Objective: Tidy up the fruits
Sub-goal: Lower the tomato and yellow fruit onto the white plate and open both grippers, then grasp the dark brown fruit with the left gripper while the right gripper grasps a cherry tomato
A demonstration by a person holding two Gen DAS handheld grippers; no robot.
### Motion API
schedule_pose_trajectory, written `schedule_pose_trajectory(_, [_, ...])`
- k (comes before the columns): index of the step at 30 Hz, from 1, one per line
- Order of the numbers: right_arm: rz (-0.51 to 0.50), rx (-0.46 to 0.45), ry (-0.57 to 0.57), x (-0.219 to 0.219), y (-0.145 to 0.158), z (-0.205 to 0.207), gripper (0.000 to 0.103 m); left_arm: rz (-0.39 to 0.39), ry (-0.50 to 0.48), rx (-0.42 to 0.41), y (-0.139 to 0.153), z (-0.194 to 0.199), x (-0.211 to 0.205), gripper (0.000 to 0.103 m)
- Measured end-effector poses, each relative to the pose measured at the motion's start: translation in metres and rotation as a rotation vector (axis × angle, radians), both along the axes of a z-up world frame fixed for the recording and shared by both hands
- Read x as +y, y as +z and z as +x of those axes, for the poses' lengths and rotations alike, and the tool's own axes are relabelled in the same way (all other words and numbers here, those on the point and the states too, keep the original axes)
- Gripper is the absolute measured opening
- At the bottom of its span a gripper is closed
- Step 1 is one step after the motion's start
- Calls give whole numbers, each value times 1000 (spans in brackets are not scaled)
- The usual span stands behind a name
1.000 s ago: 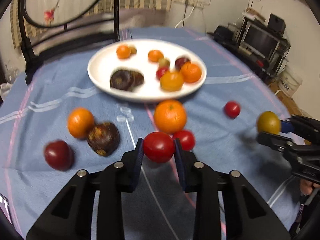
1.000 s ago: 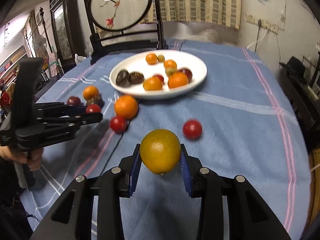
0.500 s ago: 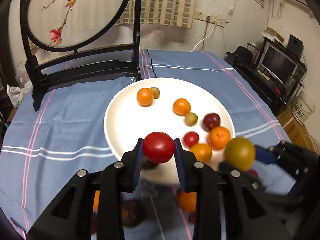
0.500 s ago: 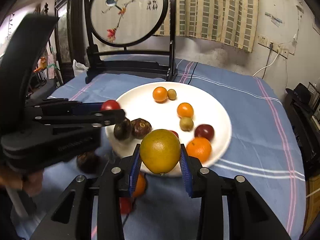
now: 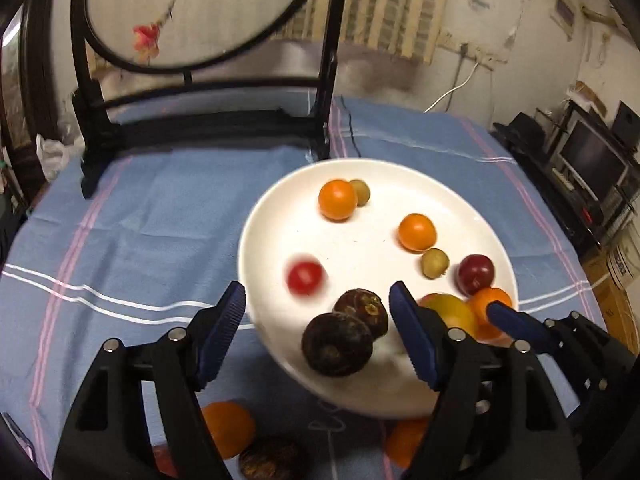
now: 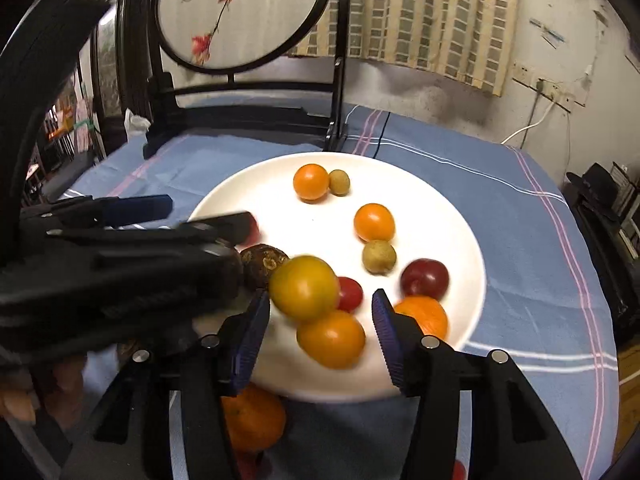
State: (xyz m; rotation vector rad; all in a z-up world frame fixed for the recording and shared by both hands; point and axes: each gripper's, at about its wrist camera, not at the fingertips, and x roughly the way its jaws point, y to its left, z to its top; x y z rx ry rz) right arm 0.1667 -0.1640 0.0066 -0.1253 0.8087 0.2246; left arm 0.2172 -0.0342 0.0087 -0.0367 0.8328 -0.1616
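Both tongs gape empty over the white plate [image 6: 460,240]: the left gripper [image 5: 318,336] low in frame by the red tomato [image 5: 305,278], the right gripper [image 6: 320,336] beside the blurred yellow-green fruit [image 6: 304,293].

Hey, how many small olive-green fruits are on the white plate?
2. One olive fruit lies at the far side, another right of centre. Some may be hidden at the front.

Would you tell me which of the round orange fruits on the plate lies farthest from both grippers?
The orange fruit at the far side of the white plate, touching a small green fruit. The other orange ones lie nearer the open grippers.
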Motion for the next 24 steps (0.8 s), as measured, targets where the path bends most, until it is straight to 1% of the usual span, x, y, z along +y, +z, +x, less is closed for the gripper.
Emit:
schedule_pose_trajectory(2, [28, -8, 2, -10, 5, -13, 54, -4, -16, -12, 4, -12, 6, 72])
schedule_pose_trajectory(5, [42, -6, 4, -28, 9, -37, 54, 0, -10, -6, 5, -34, 17, 73])
schedule_pose_trajectory(8, [44, 6, -12, -44, 8, -60, 56, 12, -24, 4, -1, -57, 24, 75])
schedule_pose_trajectory(10, [49, 19, -24, -53, 5, -74, 56, 24, -26, 6, -6, -77, 27, 80])
schedule_pose_trajectory(12, [51, 29, -34, -59, 2, -84, 56, 25, -23, 7, -11, -95, 33, 81])
schedule_pose_trajectory(16, [57, 57, -55, -69, -8, -109, 56, -17, -45, 18, -17, -124, 42, 82])
schedule_pose_trajectory(20, [48, 67, -74, -76, -13, -125, 56, -23, -46, 2, -19, -145, 48, 82])
schedule_pose_trajectory(24, [40, 85, -102, -81, -19, -133, 56, -19, -55, 7, -22, -157, 50, 83])
